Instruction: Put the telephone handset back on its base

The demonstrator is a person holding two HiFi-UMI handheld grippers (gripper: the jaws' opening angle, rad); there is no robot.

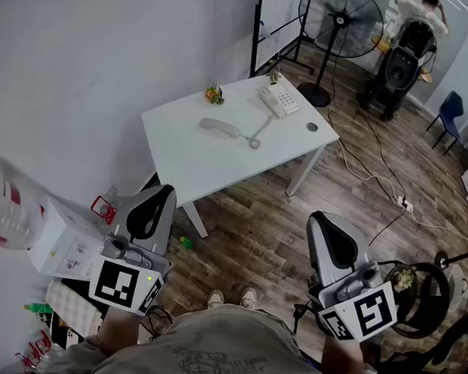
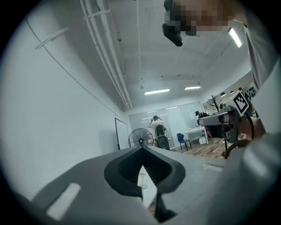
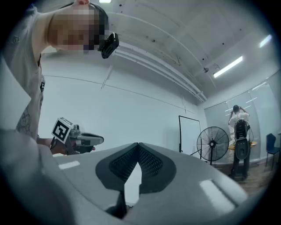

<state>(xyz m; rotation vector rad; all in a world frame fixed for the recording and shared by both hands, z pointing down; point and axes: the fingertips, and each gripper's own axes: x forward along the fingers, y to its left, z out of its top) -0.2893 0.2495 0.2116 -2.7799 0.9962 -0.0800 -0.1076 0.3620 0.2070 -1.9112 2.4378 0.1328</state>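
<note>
On the white table point(image 1: 180, 158) a white telephone base point(image 1: 278, 100) sits near the far right corner. Its grey-white handset point(image 1: 220, 128) lies off the base toward the table's middle, joined to it by a coiled cord point(image 1: 259, 134). My left gripper point(image 1: 159, 194) and right gripper point(image 1: 321, 223) are held close to my body, well short of the table and pointing level. Both are shut with nothing between the jaws. In the left gripper view the left gripper point(image 2: 141, 150) has its tips touching, and in the right gripper view so does the right gripper point(image 3: 138, 145).
A small colourful object point(image 1: 215, 96) stands on the table's far edge. A standing fan point(image 1: 346, 22) and a person point(image 1: 415, 15) by a dark chair are at the back right. A cardboard box point(image 1: 68, 246) and clutter lie on the floor at left. Cables point(image 1: 379, 181) cross the wooden floor.
</note>
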